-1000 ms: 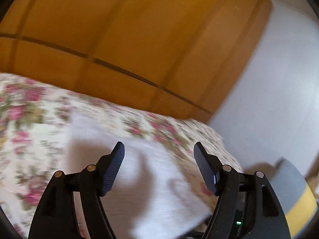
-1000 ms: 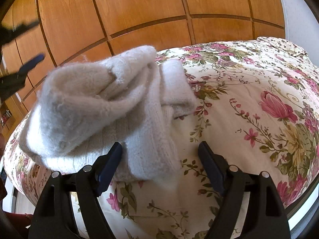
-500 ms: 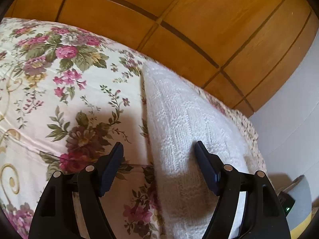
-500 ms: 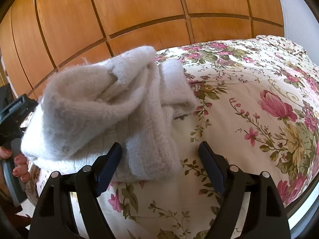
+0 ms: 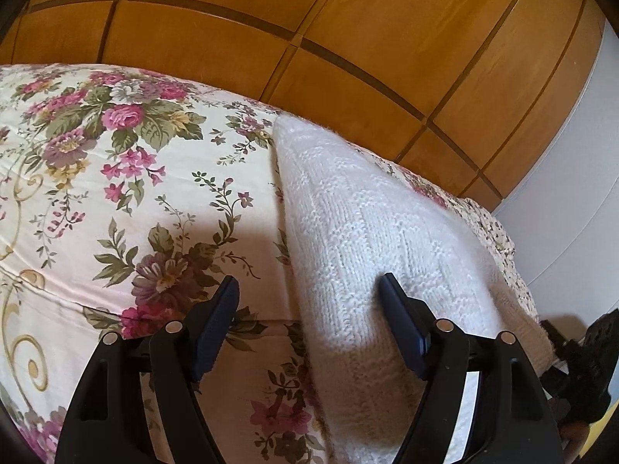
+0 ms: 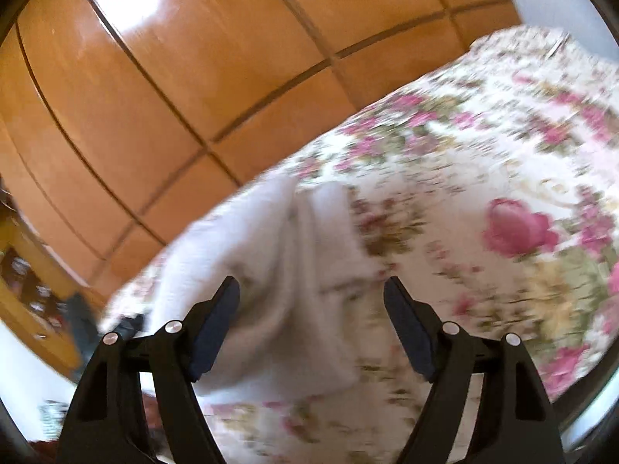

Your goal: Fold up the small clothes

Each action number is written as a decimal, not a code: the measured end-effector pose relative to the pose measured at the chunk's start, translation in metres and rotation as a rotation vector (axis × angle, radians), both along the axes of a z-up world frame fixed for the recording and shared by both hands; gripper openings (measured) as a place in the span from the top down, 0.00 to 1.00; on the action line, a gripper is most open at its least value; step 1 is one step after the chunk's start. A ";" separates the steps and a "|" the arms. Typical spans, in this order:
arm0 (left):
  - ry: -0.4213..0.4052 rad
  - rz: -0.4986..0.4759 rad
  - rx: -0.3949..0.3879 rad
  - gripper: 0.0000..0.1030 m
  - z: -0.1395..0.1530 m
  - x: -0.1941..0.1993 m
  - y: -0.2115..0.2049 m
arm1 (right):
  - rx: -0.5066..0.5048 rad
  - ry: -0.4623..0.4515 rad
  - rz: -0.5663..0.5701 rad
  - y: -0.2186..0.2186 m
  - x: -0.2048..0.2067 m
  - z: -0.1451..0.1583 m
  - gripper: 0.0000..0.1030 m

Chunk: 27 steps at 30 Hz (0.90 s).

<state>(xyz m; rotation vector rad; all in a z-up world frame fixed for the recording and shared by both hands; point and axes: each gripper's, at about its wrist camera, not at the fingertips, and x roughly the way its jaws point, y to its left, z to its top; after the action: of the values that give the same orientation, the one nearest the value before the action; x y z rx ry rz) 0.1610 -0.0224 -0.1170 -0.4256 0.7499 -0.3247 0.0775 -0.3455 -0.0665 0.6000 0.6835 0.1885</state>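
Observation:
A white knitted garment point(image 5: 367, 224) lies folded on the flowered bedspread point(image 5: 96, 193). My left gripper point(image 5: 309, 301) hovers low over the garment's left edge, open; its right finger point(image 5: 402, 328) is over the knit and its left finger over the bedspread. In the right wrist view the picture is blurred. The same garment point(image 6: 271, 270) lies ahead and to the left of my right gripper point(image 6: 311, 301). Its jaws are closing slightly but stand wide, with the garment's edge seen between them and no pad pressing on it.
A wall of wooden panels point(image 5: 348, 19) runs behind the bed point(image 6: 503, 154). A white wall point(image 5: 580, 193) is at the right. A black object point(image 5: 580, 359) shows past the bed's corner. Blurred wooden shelves point(image 6: 23, 278) stand at the far left.
The left view swung down from the wall to the bed, then held still over the garment. The right view lifted and rolled, so the garment looks smaller and lower, and the picture blurred.

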 end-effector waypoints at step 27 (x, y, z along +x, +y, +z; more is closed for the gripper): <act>-0.130 -0.093 0.238 0.28 0.018 0.008 -0.053 | 0.149 -0.009 0.061 -0.009 0.042 -0.008 0.45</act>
<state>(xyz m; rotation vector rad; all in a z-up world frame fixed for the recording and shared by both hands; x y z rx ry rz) 0.1693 -0.0757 -0.0988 -0.1434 0.6734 -0.3425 0.1195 -0.3549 -0.0747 0.7213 0.6839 0.3010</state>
